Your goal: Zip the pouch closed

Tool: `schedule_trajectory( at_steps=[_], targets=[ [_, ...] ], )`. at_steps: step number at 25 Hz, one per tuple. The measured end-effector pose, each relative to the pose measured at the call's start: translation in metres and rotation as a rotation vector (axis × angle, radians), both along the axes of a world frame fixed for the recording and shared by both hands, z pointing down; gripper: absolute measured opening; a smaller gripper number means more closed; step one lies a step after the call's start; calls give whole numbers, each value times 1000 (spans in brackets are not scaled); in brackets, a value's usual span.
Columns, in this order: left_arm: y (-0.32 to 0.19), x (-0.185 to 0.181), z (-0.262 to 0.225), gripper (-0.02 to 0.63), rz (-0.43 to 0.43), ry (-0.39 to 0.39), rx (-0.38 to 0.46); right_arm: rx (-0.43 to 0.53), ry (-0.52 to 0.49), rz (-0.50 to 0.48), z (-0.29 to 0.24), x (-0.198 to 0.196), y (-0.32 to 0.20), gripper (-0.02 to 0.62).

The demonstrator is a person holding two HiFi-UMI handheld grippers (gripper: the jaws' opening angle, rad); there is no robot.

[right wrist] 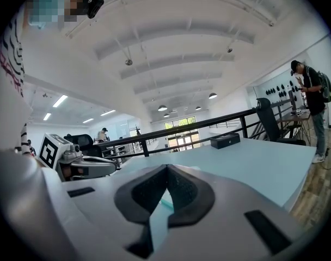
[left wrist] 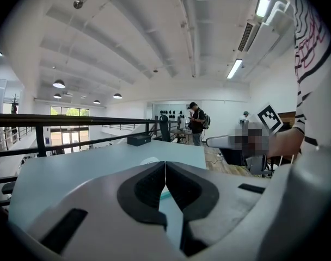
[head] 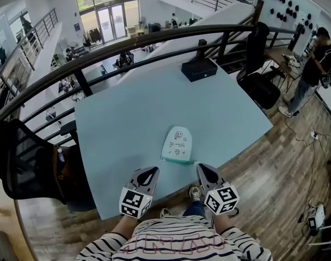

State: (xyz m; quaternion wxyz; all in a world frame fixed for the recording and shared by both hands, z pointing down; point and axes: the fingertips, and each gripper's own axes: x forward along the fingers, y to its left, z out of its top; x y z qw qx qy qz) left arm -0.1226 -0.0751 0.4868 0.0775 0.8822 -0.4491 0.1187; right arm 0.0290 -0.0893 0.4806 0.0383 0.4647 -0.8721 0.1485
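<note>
A small white pouch (head: 177, 144) with printed figures and a teal zipper edge lies flat on the pale blue table (head: 133, 113), near its front edge. My left gripper (head: 153, 171) hovers just in front of the pouch on its left, jaws shut and empty. My right gripper (head: 201, 169) hovers on the right of the pouch's near edge, also shut with nothing in it. In the left gripper view the shut tips (left wrist: 165, 162) meet, with a sliver of teal zipper (left wrist: 163, 196) behind them. The right gripper view shows the same: shut tips (right wrist: 166, 167) and a teal sliver (right wrist: 166, 202).
A black box (head: 199, 68) sits at the table's far edge by a black railing (head: 154, 42). A black chair (head: 24, 156) stands left of the table. A person (head: 313, 69) stands at the far right by another chair (head: 259, 86). Wooden floor lies below the table's front edge.
</note>
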Motion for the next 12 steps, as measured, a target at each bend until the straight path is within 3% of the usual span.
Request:
schedule_trajectory(
  at_steps=[12],
  targets=[
    [9,-10,-5,26,-35,18,58,5,4,10,4,-4,9,26]
  ],
)
